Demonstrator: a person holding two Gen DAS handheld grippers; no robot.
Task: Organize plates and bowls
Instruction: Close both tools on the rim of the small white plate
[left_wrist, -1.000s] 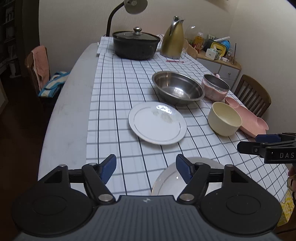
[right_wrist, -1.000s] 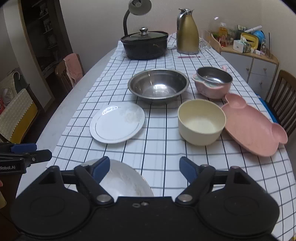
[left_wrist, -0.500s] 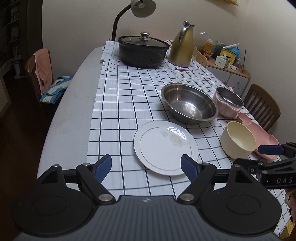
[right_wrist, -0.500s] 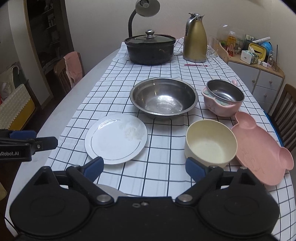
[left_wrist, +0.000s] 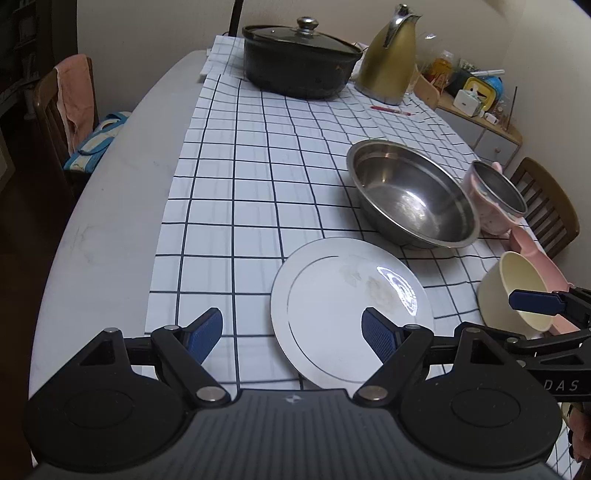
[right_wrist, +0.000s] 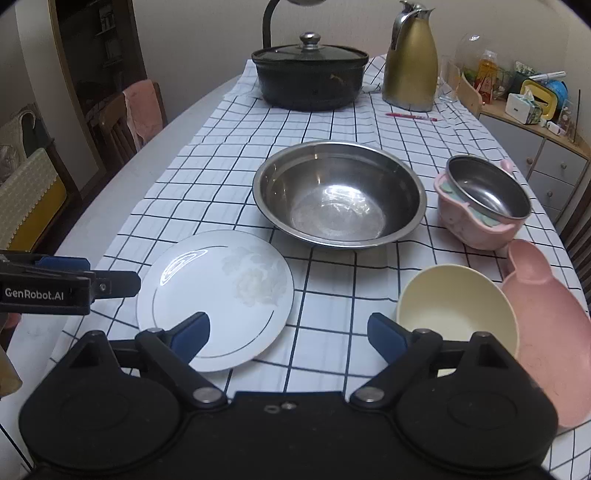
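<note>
A white plate (left_wrist: 351, 306) (right_wrist: 216, 295) lies on the checked cloth. My left gripper (left_wrist: 291, 326) hangs open just above its near left edge, touching nothing. My right gripper (right_wrist: 288, 326) hovers over the cloth between the plate and a cream bowl (right_wrist: 454, 306) (left_wrist: 513, 288). Its jaws are closing slightly, wide apart, with nothing between them. Beyond stand a large steel bowl (right_wrist: 340, 199) (left_wrist: 410, 195) and a pink bowl with a steel insert (right_wrist: 484, 199). A pink bear-shaped plate (right_wrist: 546, 325) lies right of the cream bowl.
At the far end of the table stand a lidded black pot (right_wrist: 310, 74) and a gold jug (right_wrist: 410, 62), with a red pen (right_wrist: 410, 117) near them. Chairs stand at both sides. A cluttered sideboard (right_wrist: 535, 144) is at the right.
Both grippers have moved forward and down over the table. The white dish at the near edge has dropped out of view beneath them. Both pairs of jaws stand a little wider.
</note>
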